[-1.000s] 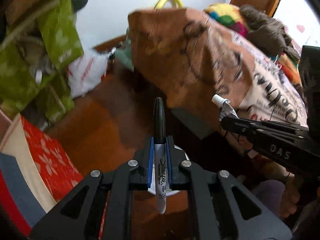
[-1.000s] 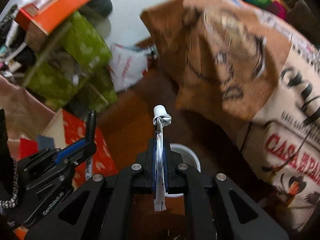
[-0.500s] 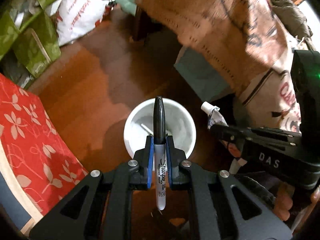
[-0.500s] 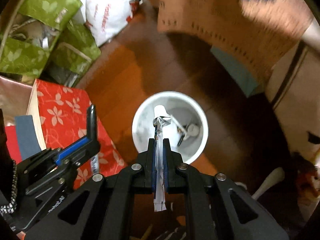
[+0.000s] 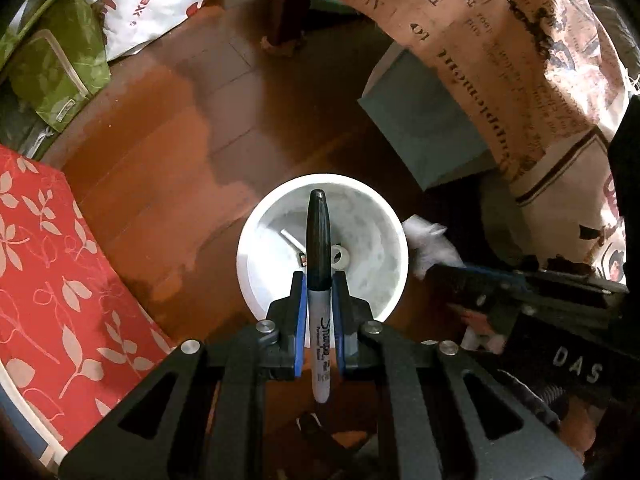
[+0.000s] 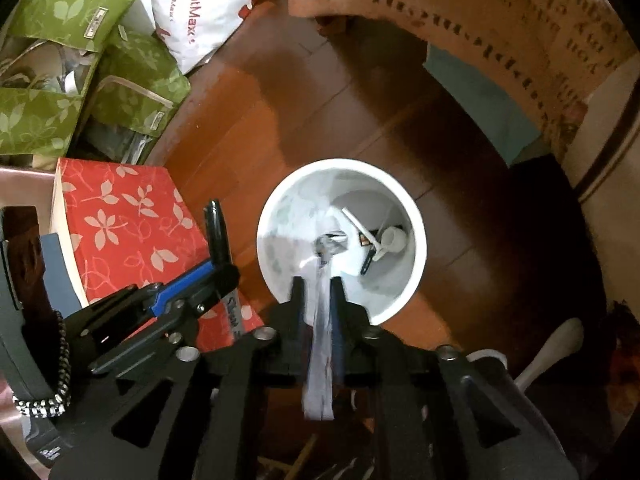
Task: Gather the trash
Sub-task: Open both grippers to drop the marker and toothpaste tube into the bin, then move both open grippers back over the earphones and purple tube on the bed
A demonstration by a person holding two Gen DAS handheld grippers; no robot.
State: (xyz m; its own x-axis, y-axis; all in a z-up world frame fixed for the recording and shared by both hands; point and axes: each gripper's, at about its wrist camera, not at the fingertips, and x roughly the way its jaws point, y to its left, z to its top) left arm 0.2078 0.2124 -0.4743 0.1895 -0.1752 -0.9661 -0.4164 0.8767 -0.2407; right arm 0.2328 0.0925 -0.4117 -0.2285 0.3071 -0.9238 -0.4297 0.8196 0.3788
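Left gripper (image 5: 319, 292) clamps a black marker (image 5: 319, 240) over the white bin (image 5: 256, 248). Right gripper (image 6: 318, 292) fingers have just been parting; the blurred crumpled tube (image 6: 322, 320) hangs loose between them. Bin contents at 3 o'clock indistinct.

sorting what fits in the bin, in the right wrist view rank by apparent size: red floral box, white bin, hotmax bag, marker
1. red floral box
2. white bin, nearly as large, so unsure
3. HotMax bag, farther away
4. marker

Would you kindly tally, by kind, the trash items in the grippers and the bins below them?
Black markers: 1, the Sharpie clamped in the left gripper.
Squeezed tubes: 1, the tube between the right gripper's just-opening jaws.
White bins: 1, the bin.
Total: 3
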